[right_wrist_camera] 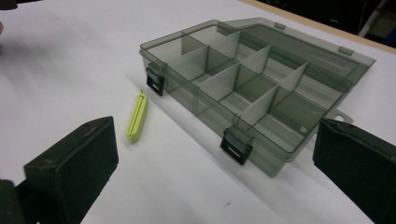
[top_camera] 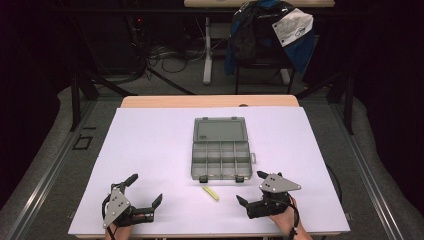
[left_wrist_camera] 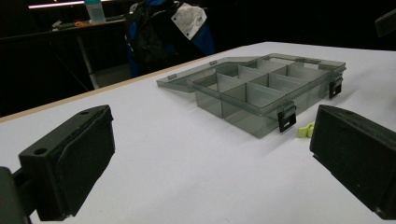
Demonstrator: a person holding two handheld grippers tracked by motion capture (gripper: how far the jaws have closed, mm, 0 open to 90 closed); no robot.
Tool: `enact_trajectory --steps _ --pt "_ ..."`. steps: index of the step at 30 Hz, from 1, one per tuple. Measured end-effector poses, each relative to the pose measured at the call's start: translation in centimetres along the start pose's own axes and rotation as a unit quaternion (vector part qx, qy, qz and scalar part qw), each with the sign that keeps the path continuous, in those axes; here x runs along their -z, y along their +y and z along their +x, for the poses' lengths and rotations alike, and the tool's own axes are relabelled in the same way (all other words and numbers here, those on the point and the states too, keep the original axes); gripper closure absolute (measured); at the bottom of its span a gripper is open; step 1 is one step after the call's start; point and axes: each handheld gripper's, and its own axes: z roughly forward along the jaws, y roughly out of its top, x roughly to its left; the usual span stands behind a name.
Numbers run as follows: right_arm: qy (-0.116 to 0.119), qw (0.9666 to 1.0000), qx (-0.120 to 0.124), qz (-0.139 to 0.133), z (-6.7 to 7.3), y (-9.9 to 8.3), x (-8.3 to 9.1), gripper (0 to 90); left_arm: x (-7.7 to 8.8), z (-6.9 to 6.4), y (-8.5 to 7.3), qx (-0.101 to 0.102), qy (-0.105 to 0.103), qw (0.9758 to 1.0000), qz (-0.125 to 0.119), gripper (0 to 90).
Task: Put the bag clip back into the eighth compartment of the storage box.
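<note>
Start of the job, nothing gripped. Left gripper (top_camera: 143, 191) and right gripper (top_camera: 251, 187) both gaping wide, empty. Box (top_camera: 220, 148) open, compartments bare; clip (top_camera: 210, 193) just before its front wall. Next, probably: close right jaws across clip, lift into box.

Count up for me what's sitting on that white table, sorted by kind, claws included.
Compartment box, lid open: 1
Yellow-green clip: 1
Hand-held claws, both open, left claw and right claw: 2
Total: 4
</note>
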Motion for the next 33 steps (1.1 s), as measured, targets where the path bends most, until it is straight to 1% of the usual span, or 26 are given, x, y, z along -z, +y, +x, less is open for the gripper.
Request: enact_trajectory --steps 1,2,5,6,9,14,15,16,18,19,20,21,25,33 --pt "0.0 1.0 0.0 0.0 0.0 0.0 0.0 0.0 0.0 0.0 0.0 0.0 0.0 1.0 0.0 0.0" --pt "0.003 1.0 0.001 0.007 0.2 0.2 -0.3 0.0 0.0 0.0 0.0 -0.001 0.0 1.0 0.0 0.0" --pt "0.008 0.9999 0.003 0.014 0.4 0.5 -0.7 0.0 0.0 0.0 0.0 -0.002 0.0 1.0 0.001 0.0" --pt "0.01 0.9997 0.005 0.023 0.7 0.8 -1.0 0.0 0.0 0.0 0.0 -0.002 0.0 1.0 0.001 0.0" --pt "0.019 0.9994 0.004 0.028 0.9 1.3 -1.4 0.0 0.1 0.0 0.0 -0.002 0.0 1.0 0.001 0.0" --pt "0.034 0.9983 0.006 0.047 1.4 1.8 -2.3 0.0 0.0 0.0 0.0 0.0 0.0 1.0 0.001 0.0" --pt "0.034 0.9983 0.006 0.047 1.4 1.8 -2.3 0.0 0.0 0.0 0.0 -0.001 0.0 1.0 0.001 0.0" --pt "0.039 0.9975 0.006 0.059 1.7 2.0 -2.7 0.0 0.1 0.1 0.0 -0.001 0.0 1.0 0.0 0.0" --pt "0.04 0.9971 0.009 0.063 1.8 2.1 -2.9 0.0 0.1 0.1 0.0 -0.001 0.0 1.0 0.0 0.0" --pt "0.046 0.9963 0.01 0.071 2.0 2.3 -3.3 0.0 0.1 0.1 0.0 -0.002 0.0 1.0 0.001 0.0" --pt "0.046 0.9959 0.012 0.077 2.2 2.4 -3.4 0.0 0.1 0.1 0.0 -0.002 0.0 1.0 0.0 0.0" --pt "0.046 0.9959 0.012 0.077 2.2 2.4 -3.4 0.0 0.1 0.1 0.1 -0.002 0.0 1.0 0.0 0.0" --pt "0.056 0.9941 0.018 0.091 2.7 2.8 -4.0 0.0 0.1 0.0 0.1 -0.001 -0.001 1.0 0.0 0.0" --pt "0.066 0.9911 0.026 0.113 3.8 3.5 -5.1 0.0 0.1 0.0 0.1 -0.001 0.002 1.0 -0.003 0.0"
